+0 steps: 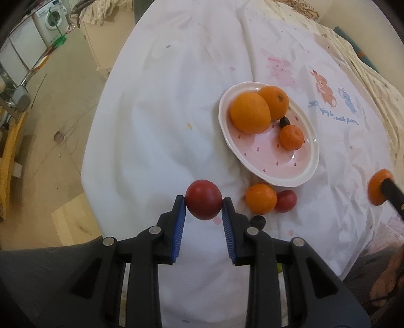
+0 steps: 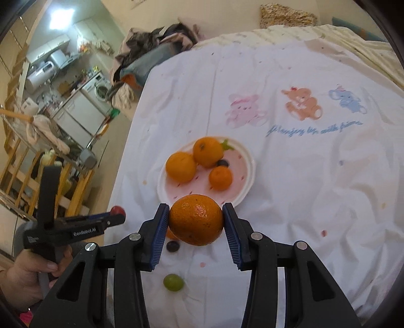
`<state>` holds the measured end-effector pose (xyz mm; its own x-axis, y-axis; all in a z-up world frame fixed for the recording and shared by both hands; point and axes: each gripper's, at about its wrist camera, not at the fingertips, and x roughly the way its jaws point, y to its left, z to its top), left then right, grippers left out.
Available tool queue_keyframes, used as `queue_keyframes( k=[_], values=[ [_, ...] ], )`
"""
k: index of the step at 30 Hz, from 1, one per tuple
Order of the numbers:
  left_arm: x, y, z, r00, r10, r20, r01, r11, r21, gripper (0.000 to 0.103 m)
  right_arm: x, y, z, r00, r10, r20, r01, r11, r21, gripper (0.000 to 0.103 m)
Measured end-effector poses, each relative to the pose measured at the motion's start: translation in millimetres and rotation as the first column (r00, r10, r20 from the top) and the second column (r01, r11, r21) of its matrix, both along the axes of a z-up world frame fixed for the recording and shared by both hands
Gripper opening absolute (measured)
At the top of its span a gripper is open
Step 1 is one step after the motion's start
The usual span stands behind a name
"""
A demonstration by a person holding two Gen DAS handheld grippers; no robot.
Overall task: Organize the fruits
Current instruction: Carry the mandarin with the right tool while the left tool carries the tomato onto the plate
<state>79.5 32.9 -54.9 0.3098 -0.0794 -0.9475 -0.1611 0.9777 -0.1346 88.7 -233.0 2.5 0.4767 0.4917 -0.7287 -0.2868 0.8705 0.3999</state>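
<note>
Two hand-held grippers are working over a bed covered with a white sheet (image 1: 156, 126) printed with cartoon bears. The left gripper (image 1: 204, 203) is clamping a dark red round fruit (image 1: 204, 203) between its blue-padded fingers, holding it above the sheet at the near left of the scene. The right gripper (image 2: 196, 220) is squeezing a large orange (image 2: 196, 220) between its own blue pads, holding it just in front of the near rim of a pink oval plate (image 2: 242, 181). From the left wrist view, that plate (image 1: 275, 169) is sitting to the right of centre and is carrying two big oranges (image 1: 250, 112) touching each other at its far side, a smaller mandarin (image 1: 291, 137) nearer, and a small dark grape (image 1: 284, 122) tucked between them. Just beside the plate's near edge, a loose mandarin (image 1: 261, 198) is lying on the sheet, touching a second red fruit (image 1: 286, 200) on its right, with another dark grape (image 1: 258, 221) close by. In the right wrist view, a green grape (image 2: 173, 282) is resting on the sheet near the camera. A washing machine (image 1: 51, 21) is standing in the far left background.
</note>
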Motion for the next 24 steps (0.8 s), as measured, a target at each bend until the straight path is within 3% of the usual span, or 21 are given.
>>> queue_keyframes(
  k=[9, 12, 18, 24],
  values=[
    [4.6, -3.4, -8.0, 1.000, -0.001, 0.003, 0.001, 0.998, 0.063, 0.025, 16.7, -45.7, 5.8, 0.995, -0.097, 0.004, 0.096, 0.990, 0.104, 0.045],
    [6.4, -4.3, -4.8, 1.000, 0.002, 0.026, -0.003, 0.998, 0.055, 0.025, 25.4, -56.5, 2.8, 0.992, -0.122, -0.024, 0.124, 0.975, 0.186, 0.045],
    [14.5, -19.1, 25.7, 0.994, -0.034, 0.103, 0.029, 0.998, 0.051, 0.025, 42.5, -56.6, 1.2, 0.992, -0.117, -0.043, 0.125, 0.958, 0.257, 0.045],
    [38.2, -37.1, 44.2, 0.991, -0.079, 0.112, 0.075, 0.997, 0.034, 0.025, 64.0, -43.6, -0.5, 0.996, -0.079, -0.041, 0.087, 0.961, 0.262, 0.045]
  ],
)
